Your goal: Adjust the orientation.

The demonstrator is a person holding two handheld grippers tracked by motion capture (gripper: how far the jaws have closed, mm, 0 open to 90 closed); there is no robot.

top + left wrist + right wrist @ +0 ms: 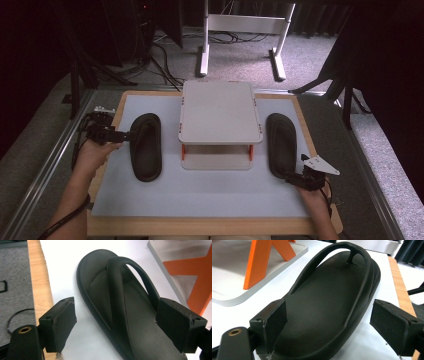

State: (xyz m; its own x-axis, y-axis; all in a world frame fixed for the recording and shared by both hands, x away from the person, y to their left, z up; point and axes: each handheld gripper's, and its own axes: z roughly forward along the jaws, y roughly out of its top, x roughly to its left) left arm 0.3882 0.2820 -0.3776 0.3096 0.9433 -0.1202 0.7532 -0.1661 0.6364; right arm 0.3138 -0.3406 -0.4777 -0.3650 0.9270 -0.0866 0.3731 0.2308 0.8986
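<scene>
Two black flip-flops lie on a pale mat (200,192), one on each side of a small rack. Beside the outer edge of the left flip-flop (146,147) is my left gripper (126,134). In the left gripper view its jaws stand open around the left flip-flop (100,287): one pad (61,322) is over bare mat, the other (180,325) sits by the strap. My right gripper (291,177) is at the heel of the right flip-flop (281,142). In the right gripper view its open jaws straddle that heel (324,290), with the right pad (392,327) clear of it.
A grey two-tier rack (220,112) with orange supports (262,260) stands in the middle of the mat between the flip-flops. The mat lies on a wooden board (200,226) with a metal frame around it. White table legs (205,50) and cables are on the floor beyond.
</scene>
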